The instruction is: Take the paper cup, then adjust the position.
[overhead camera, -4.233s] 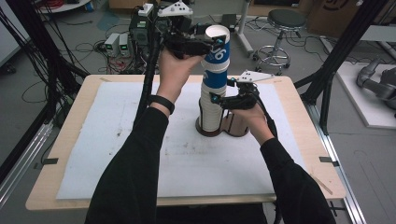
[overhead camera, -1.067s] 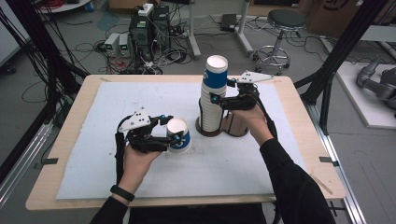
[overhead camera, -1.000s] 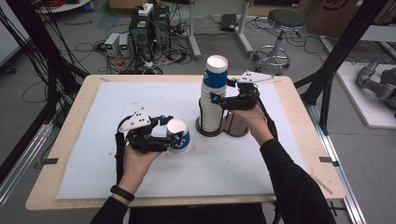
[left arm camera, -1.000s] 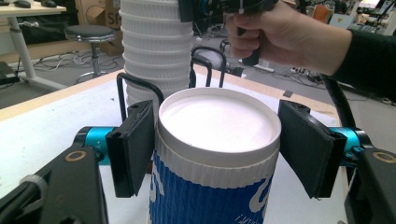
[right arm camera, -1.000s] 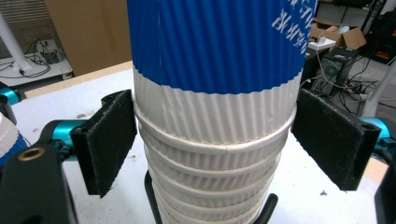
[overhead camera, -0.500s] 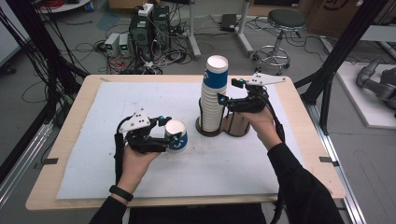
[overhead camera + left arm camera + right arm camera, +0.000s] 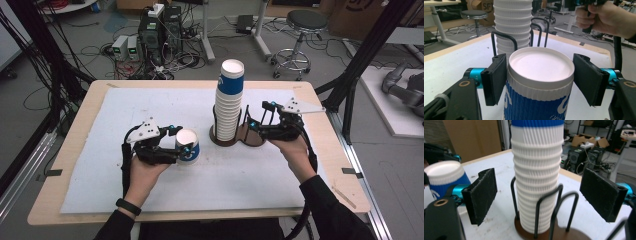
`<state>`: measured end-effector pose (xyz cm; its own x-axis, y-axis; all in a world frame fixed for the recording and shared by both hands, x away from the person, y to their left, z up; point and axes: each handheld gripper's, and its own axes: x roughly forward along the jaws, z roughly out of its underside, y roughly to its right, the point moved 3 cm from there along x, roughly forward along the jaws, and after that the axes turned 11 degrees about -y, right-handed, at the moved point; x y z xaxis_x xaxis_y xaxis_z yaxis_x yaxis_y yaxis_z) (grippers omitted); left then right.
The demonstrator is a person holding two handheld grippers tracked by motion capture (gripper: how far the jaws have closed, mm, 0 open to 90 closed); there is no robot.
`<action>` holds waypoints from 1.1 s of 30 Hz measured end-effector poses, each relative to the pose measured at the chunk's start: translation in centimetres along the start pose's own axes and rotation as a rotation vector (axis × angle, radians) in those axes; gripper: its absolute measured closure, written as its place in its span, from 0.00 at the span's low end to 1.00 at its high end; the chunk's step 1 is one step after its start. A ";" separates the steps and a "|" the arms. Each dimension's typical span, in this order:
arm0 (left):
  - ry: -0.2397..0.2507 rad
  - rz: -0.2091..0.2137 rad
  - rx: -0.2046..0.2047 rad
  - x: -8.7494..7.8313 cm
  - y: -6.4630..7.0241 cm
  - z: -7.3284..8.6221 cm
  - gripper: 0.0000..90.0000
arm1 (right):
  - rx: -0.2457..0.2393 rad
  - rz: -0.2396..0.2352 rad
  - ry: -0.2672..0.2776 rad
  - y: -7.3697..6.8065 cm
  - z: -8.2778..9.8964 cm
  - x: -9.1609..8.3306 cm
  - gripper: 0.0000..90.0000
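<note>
A blue and white paper cup [image 7: 188,140] stands on the white mat at left centre, its flat white end up. My left gripper [image 7: 181,143] is shut on it, one pad on each side of the cup [image 7: 541,65] just under its rim. A tall stack of the same ribbed cups [image 7: 229,105] rises from a brown wire holder [image 7: 253,138] at the middle. My right gripper [image 7: 256,125] hangs open just right of the holder. Its pads stand apart from the stack [image 7: 536,170] on either side, touching nothing.
The white mat [image 7: 150,105] covers most of the wooden table [image 7: 320,150]. The holder's black wire loops [image 7: 544,202] stand between my right gripper and the stack. A stool, computers and cables are on the floor beyond the table's far edge.
My right gripper has drawn back from the cup stack, to the right and toward the person. The left gripper and its cup have stayed where they were.
</note>
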<state>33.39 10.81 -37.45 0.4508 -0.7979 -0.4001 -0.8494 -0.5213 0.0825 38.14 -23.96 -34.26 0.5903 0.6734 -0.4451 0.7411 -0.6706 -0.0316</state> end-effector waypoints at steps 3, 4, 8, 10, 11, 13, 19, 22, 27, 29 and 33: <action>-0.005 -0.003 0.002 0.0 0.1 0.1 0.33 | 0.019 -0.001 0.003 -0.4 1.6 -0.4 0.16; -0.005 -0.004 0.002 -0.1 0.1 0.1 0.33 | 0.024 -0.002 -0.002 -0.6 2.1 -0.5 0.16; -0.001 -0.003 0.000 -0.3 -0.1 0.1 0.33 | 0.028 -0.001 0.000 -1.3 4.2 -1.0 0.16; 0.003 -0.004 -0.002 -0.3 -0.1 0.1 0.33 | 0.033 -0.009 -0.007 -1.7 5.2 -1.3 0.16; 0.004 -0.002 -0.001 -0.3 -0.1 0.0 0.33 | 0.030 -0.010 -0.008 -1.8 5.6 -1.4 0.16; 0.002 0.001 0.002 -0.1 -0.1 0.0 0.33 | 0.024 -0.025 -0.025 -2.3 6.4 -1.5 0.16; 0.013 0.035 0.006 0.4 0.3 -0.4 0.33 | -0.050 -0.105 -0.016 -3.0 6.6 -1.8 0.16; 0.018 0.059 0.019 0.7 0.8 -0.8 0.33 | -0.088 -0.139 0.009 -3.6 6.6 -1.8 0.16; 0.024 0.085 0.021 0.9 1.3 -1.0 0.33 | -0.094 -0.206 -0.016 -4.2 6.6 -1.3 0.16; 0.022 0.093 0.022 1.1 1.5 -0.9 0.33 | -0.087 -0.231 -0.035 -4.4 6.6 -1.0 0.16; 0.028 0.125 0.017 1.3 2.0 -0.9 0.33 | -0.096 -0.269 -0.047 -5.1 6.3 -0.5 0.16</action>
<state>32.54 8.47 -37.00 0.3487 -0.8646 -0.3618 -0.9037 -0.4125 0.1149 32.03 -22.86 -39.52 0.3548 0.8061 -0.4737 0.8972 -0.4361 -0.0701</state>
